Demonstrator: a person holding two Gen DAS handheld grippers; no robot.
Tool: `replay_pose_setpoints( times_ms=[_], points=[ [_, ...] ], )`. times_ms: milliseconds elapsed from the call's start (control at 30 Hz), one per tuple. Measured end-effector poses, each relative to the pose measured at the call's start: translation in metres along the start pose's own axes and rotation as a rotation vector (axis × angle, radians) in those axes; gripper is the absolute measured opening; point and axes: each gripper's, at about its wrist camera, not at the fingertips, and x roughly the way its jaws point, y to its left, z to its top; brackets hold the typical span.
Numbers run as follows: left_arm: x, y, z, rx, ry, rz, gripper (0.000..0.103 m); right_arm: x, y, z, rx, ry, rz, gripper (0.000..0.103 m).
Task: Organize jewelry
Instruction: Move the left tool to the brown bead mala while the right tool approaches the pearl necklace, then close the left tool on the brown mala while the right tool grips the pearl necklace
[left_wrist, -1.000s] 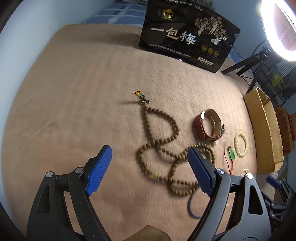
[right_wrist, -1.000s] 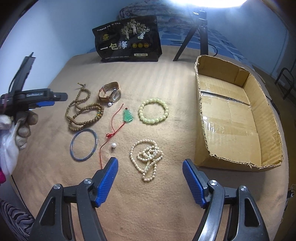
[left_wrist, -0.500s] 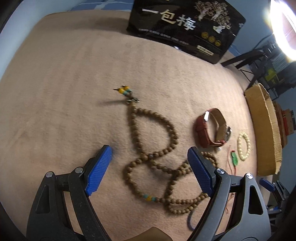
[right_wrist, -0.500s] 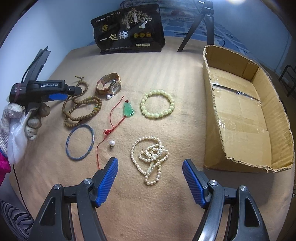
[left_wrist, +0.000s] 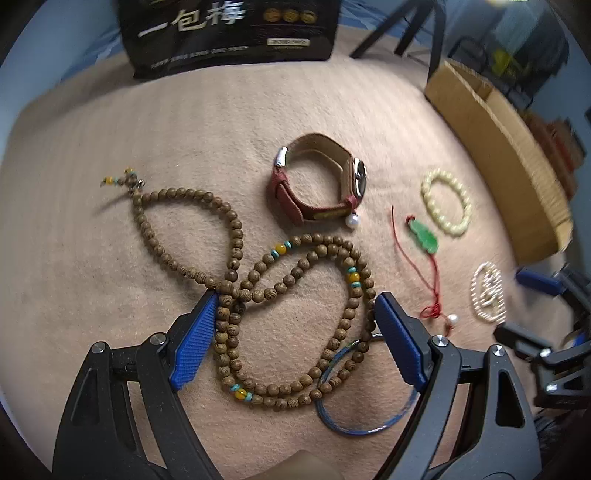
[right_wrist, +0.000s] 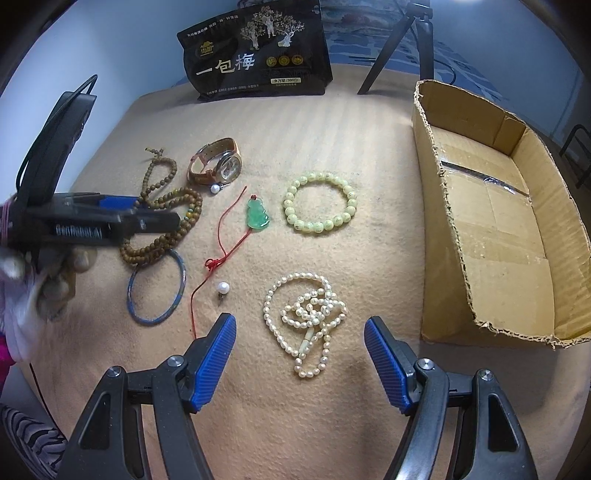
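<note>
A long wooden bead necklace (left_wrist: 258, 280) lies coiled on the tan cloth. My left gripper (left_wrist: 295, 321) is open and low over it, its blue pads either side of the coil. A blue bangle (left_wrist: 362, 398) lies under the coil's near end. A brown-strap watch (left_wrist: 321, 181), a jade pendant on red cord (left_wrist: 423, 236), a pale green bead bracelet (right_wrist: 320, 206) and a pearl necklace (right_wrist: 308, 317) lie nearby. My right gripper (right_wrist: 300, 354) is open just before the pearl necklace. The left gripper also shows in the right wrist view (right_wrist: 122, 218).
An open cardboard box (right_wrist: 495, 221) stands at the right. A black snack bag (right_wrist: 258, 51) stands at the back, with a tripod (right_wrist: 402, 40) beside it. Two loose pearls (right_wrist: 223, 287) (right_wrist: 214, 189) lie on the cloth (right_wrist: 332, 122).
My left gripper has moved forward and down, so the wooden beads now lie between its pads. My right gripper has moved closer to the pearl necklace.
</note>
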Motion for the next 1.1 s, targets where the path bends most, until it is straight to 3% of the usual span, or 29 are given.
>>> replay_pose_setpoints(
  times_ms=[367, 667, 733, 900, 1100],
  points=[
    [0.016, -0.020, 0.004, 0.049, 0.002, 0.094, 0.086, 0.022, -0.002, 0.008, 0.052, 0.039, -0.038, 0.075],
    [0.021, -0.016, 0.009, 0.029, -0.003, 0.106, 0.084, 0.032, -0.003, 0.013, 0.067, 0.041, -0.057, 0.075],
    [0.019, -0.011, 0.008, 0.019, -0.010, 0.107, 0.079, 0.032, -0.003, 0.013, 0.062, 0.042, -0.063, 0.075],
    [0.014, 0.006, 0.009, -0.029, -0.028, 0.107, 0.045, 0.034, -0.001, 0.013, 0.050, 0.047, -0.077, 0.075],
    [0.008, 0.016, 0.008, -0.032, -0.051, 0.118, 0.022, 0.037, 0.006, 0.012, 0.031, 0.037, -0.102, 0.072]
  ],
)
